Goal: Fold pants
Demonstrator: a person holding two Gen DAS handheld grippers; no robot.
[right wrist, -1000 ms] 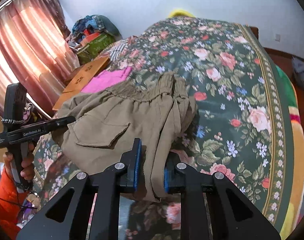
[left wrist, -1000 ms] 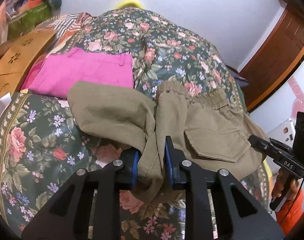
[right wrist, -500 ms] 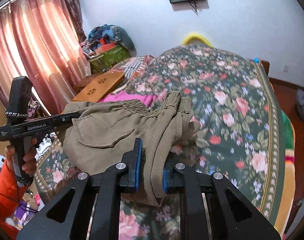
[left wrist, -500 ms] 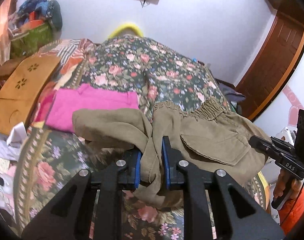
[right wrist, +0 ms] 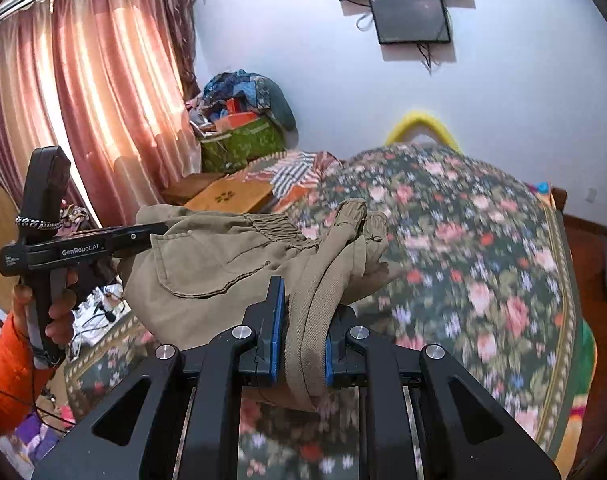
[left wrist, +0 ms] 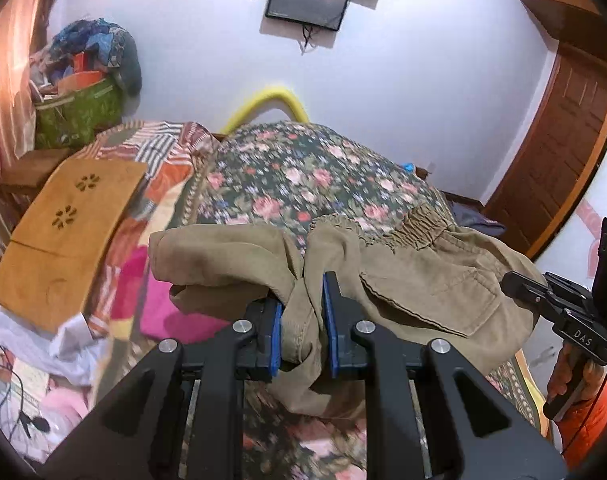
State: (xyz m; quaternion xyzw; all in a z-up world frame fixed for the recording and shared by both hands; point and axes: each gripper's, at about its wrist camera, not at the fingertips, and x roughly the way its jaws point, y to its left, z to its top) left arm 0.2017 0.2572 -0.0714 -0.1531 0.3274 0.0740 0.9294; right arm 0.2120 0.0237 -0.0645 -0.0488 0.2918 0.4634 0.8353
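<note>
Khaki cargo pants (left wrist: 419, 276) hang bunched in the air above the floral bed (left wrist: 303, 176). In the left wrist view my left gripper (left wrist: 302, 320) is shut on a thick fold of the pants, blue pads pressing both sides. A pocket flap and the elastic waistband face up to the right. In the right wrist view my right gripper (right wrist: 302, 332) is shut on another bunched edge of the khaki pants (right wrist: 207, 256). Each gripper shows in the other's view: the right gripper (left wrist: 515, 280) at the pants' right end, the left gripper (right wrist: 155, 236) at their left end.
Folded pink pants (left wrist: 163, 312) lie on the bed's left side under the khaki ones. A cardboard panel (left wrist: 63, 232) leans at the left. A green bag (right wrist: 243, 144) of clothes stands by the curtain (right wrist: 83, 100). A wooden door (left wrist: 559, 152) is at the right.
Both grippers have risen with the khaki pants, lifting them off the floral cover. The pants now hang between the two grips, and more of the wall and screen shows.
</note>
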